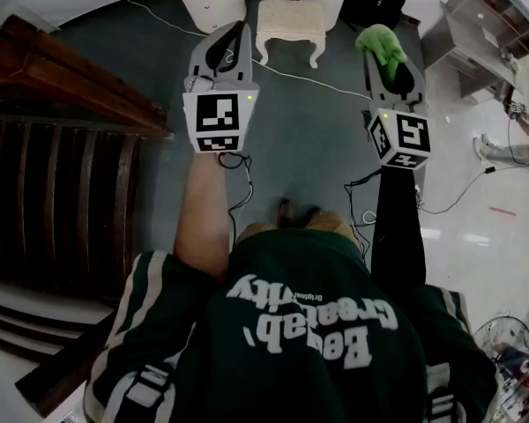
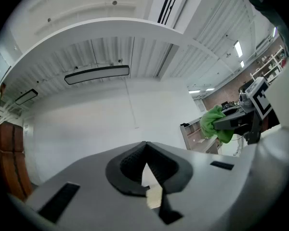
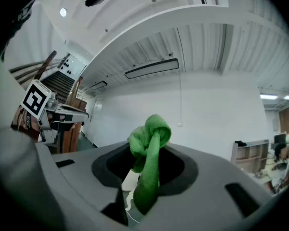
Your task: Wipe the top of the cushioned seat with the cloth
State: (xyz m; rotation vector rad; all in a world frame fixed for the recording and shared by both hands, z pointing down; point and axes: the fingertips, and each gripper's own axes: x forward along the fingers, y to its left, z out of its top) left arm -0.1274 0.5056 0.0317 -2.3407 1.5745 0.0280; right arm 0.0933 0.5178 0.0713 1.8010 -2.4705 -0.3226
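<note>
Right gripper clamped on bunched green cloth, wad poking past jaw tips; carried ready for wiping, likely. Left gripper jaws closed together, nothing between; idle alongside. Cushioned stool on floor ahead, well apart from both grippers, not yet wiped. Gripper cameras face wall and ceiling, so seat is absent there. Stool's rear legs hidden.

Dark green top, white lettering, white-striped sleeves. Grey left tongs and right tongs: white cubes with black square markers, black cables.
</note>
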